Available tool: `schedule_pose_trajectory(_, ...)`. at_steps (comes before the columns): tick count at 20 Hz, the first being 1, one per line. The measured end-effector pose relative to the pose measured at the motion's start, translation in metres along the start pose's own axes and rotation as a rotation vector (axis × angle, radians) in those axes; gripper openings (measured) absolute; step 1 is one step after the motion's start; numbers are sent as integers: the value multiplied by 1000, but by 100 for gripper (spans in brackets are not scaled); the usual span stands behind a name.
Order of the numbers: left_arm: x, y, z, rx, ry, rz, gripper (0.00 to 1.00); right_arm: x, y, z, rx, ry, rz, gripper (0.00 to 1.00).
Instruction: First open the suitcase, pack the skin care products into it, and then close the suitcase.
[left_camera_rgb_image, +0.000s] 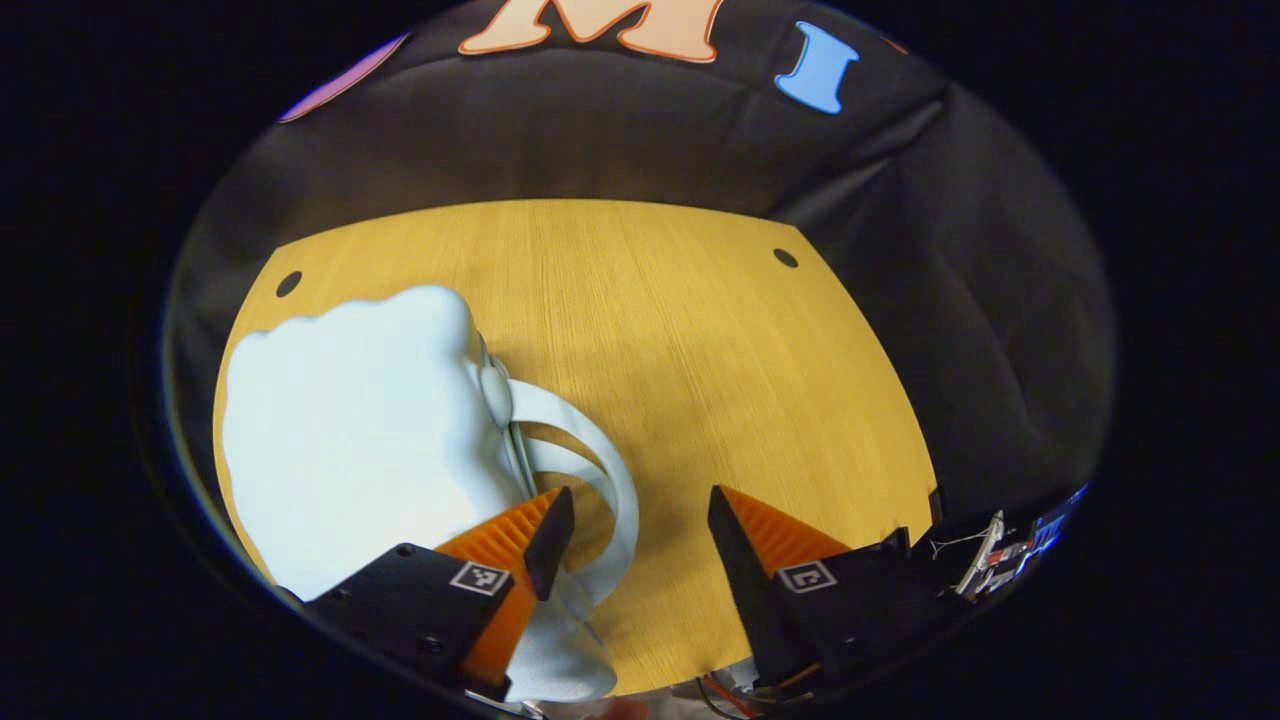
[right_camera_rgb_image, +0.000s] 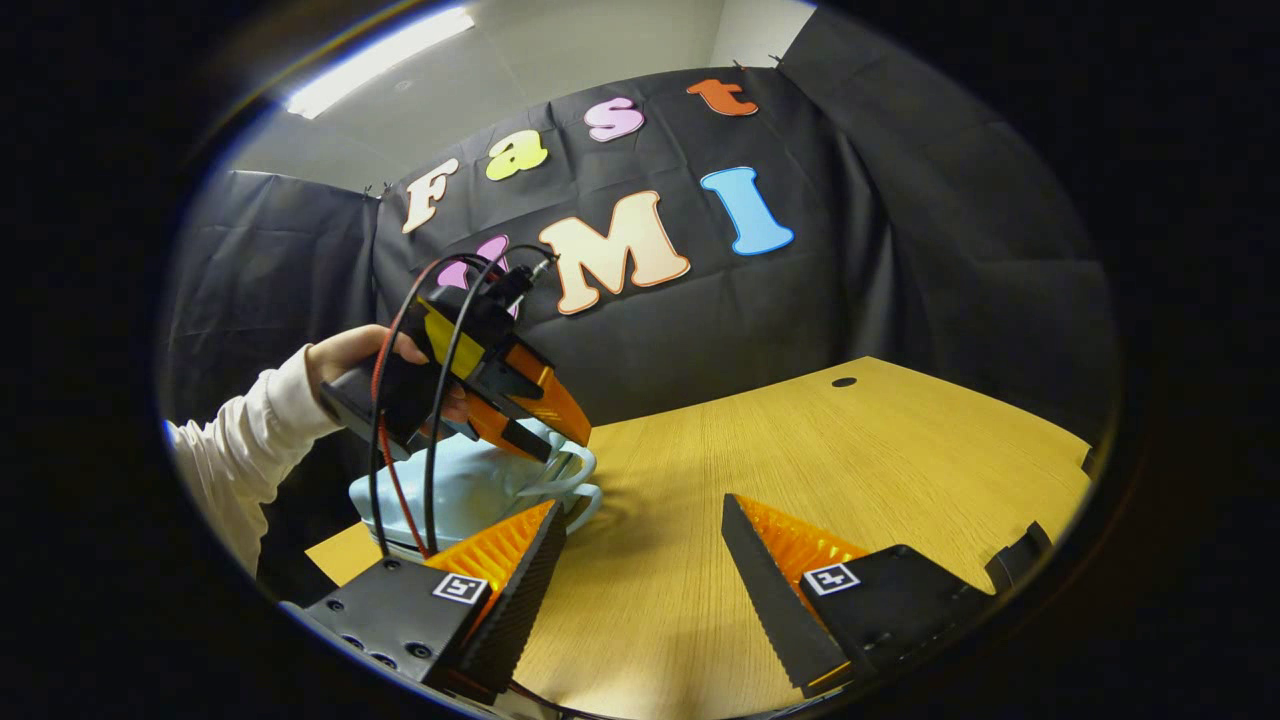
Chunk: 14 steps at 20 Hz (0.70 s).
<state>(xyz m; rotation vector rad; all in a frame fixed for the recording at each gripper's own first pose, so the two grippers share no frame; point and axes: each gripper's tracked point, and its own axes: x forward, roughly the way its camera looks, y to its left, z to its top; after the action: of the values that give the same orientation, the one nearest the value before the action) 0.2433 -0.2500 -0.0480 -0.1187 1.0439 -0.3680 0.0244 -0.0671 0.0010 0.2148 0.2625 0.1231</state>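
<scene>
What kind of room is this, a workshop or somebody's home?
Probably a recording booth rather than a home: black cloth hangs as walls, a bare wooden table holds a pale blue suitcase, and a hand holds a cabled gripper.

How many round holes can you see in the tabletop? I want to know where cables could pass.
2 in the left gripper view: one hole near the table's far left corner, beyond the pale blue suitcase, and another hole near its far right corner. The suitcase may hide more.
</scene>
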Motion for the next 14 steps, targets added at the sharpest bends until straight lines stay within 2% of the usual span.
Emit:
schedule_pose_trajectory(2, -21, 0, 20, 58, -165, 10, 97, 4, 2, 4, -12, -7, -3, 98)
schedule_pose_trajectory(5, -69, -12, 41, 162, -470, -11, 96, 12, 3, 6, -23, -20, -14, 98)
schedule_pose_trajectory(8, -121, -10, 46, 248, -779, 27, 96, 20, 9, 12, -25, -45, -22, 98)
schedule_pose_trajectory(11, -154, -2, 33, 277, -970, 99, 95, 25, 20, 15, -29, -67, -19, 98)
schedule_pose_trajectory(14, -172, 25, 11, 224, -1096, 167, 95, 26, 36, 17, -53, -99, -14, 98)
